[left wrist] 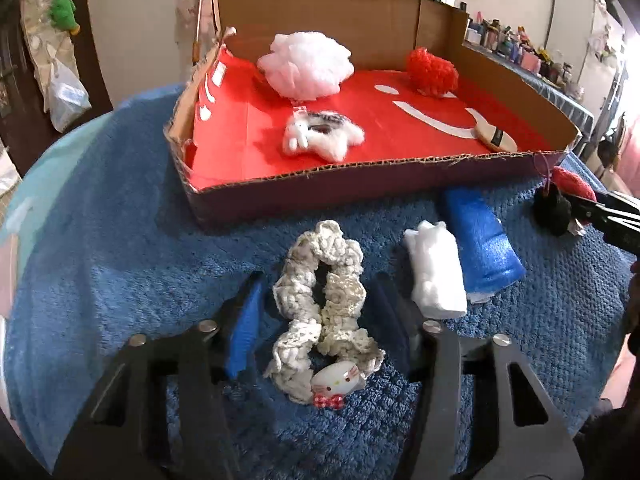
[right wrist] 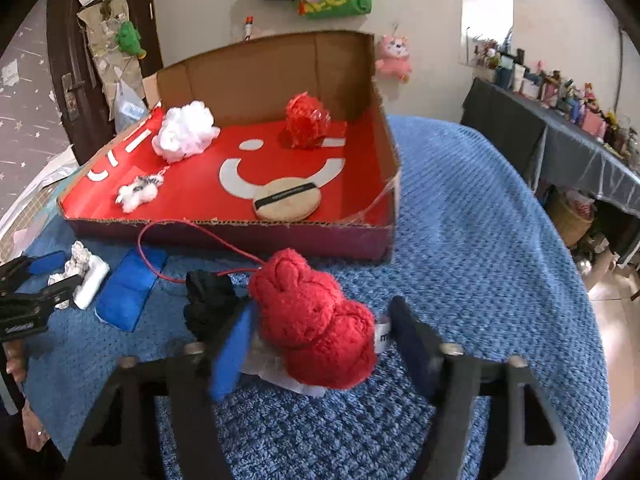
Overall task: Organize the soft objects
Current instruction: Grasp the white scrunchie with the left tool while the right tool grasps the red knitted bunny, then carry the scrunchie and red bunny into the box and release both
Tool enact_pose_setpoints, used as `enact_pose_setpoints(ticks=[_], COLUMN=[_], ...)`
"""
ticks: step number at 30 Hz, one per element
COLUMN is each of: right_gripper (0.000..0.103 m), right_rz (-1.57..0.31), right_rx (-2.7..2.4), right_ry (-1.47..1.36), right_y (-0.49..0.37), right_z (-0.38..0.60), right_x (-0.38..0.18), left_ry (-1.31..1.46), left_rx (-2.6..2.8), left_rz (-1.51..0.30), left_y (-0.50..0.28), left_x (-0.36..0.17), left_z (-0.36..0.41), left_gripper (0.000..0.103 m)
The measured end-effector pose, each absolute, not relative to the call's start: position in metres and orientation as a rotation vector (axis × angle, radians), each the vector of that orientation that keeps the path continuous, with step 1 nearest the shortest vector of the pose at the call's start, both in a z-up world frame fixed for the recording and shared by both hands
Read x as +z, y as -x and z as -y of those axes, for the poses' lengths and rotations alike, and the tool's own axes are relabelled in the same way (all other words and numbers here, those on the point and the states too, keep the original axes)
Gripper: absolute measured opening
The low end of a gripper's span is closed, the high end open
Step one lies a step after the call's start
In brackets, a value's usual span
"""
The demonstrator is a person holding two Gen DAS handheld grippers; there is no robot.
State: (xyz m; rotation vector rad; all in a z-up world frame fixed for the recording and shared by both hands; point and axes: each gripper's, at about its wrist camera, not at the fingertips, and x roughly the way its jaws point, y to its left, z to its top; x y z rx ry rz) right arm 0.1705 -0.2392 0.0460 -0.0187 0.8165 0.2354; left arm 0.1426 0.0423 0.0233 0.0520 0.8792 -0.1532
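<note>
The left wrist view alone shows the cream scrunchie (left wrist: 324,312) between the left tool (left wrist: 320,312)'s parted, untouching fingers. The right wrist view alone shows the right tool (right wrist: 320,340) parted around the red knitted toy (right wrist: 316,328) near the cardboard box (right wrist: 224,236)'s front wall, with open blue cover (right wrist: 480,240) toward the counter's right edge.

left tongs (left wrist: 320,316) straddle cream scrunchie (left wrist: 320,308) | blue towel (left wrist: 120,260) | cardboard box (left wrist: 360,184) beyond

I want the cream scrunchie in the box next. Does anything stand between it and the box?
Nothing visible does. The cream scrunchie lies between the left gripper's fingers, and only bare blue towel separates it from the cardboard box. The box's low front wall must be cleared; the white roll sits off to the side.
</note>
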Motion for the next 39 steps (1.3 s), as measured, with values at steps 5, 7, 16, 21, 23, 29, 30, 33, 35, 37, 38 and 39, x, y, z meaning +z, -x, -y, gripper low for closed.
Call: enact_pose_setpoints(ticks=[5,7,16,21,23,29,30,33,35,37,38,39], right_gripper=[0.049,0.049,0.049,0.049,0.049,0.049,0.049,0.049,0.049,0.049,0.049,0.049], right_rz=[-0.799,-0.779,-0.688,-0.674,-0.665,-0.629,-0.631,-0.65,-0.68,-0.71,-0.737,-0.754], right_rx=[0.272,0.269,0.295,0.32,0.339,0.391,0.397,0.409,0.407,0.407,0.403,0.401], right_ry=[0.013,0.006,-0.047,-0.055,-0.066,-0.05,-0.044,-0.025,-0.008,0.008,0.024,0.033], right_y=[-0.166,-0.162,-0.15,-0.15,-0.152,-0.177,-0.184,-0.212,-0.235,-0.253,-0.266,-0.273], right_z=[0.239,0.242,0.248,0.242,0.241,0.228,0.225,0.213,0.205,0.199,0.194,0.192], right_x=[0.049,0.055,0.09,0.097,0.103,0.13,0.132,0.137,0.135,0.131,0.127,0.124], left_ry=[-0.028,-0.022,-0.039,-0.043,-0.046,-0.056,-0.055,-0.071,-0.083,-0.1,-0.106,-0.11], left_rx=[-0.168,-0.174,-0.191,-0.213,-0.236,-0.324,-0.336,-0.376,-0.394,-0.398,-0.397,-0.4], left_rz=[-0.867,-0.858,-0.802,-0.78,-0.76,-0.747,-0.758,-0.806,-0.835,-0.87,-0.889,-0.907], left_y=[-0.139,-0.137,-0.127,-0.126,-0.129,-0.167,-0.176,-0.21,-0.226,-0.245,-0.253,-0.26], left_x=[0.03,0.034,0.056,0.067,0.078,0.1,0.101,0.098,0.094,0.088,0.085,0.082], left_z=[-0.046,-0.046,-0.04,-0.035,-0.032,-0.013,-0.01,0.005,0.014,0.021,0.024,0.026], left_gripper=[0.032,0.031,0.03,0.03,0.03,0.03,0.03,0.03,0.03,0.03,0.03,0.03])
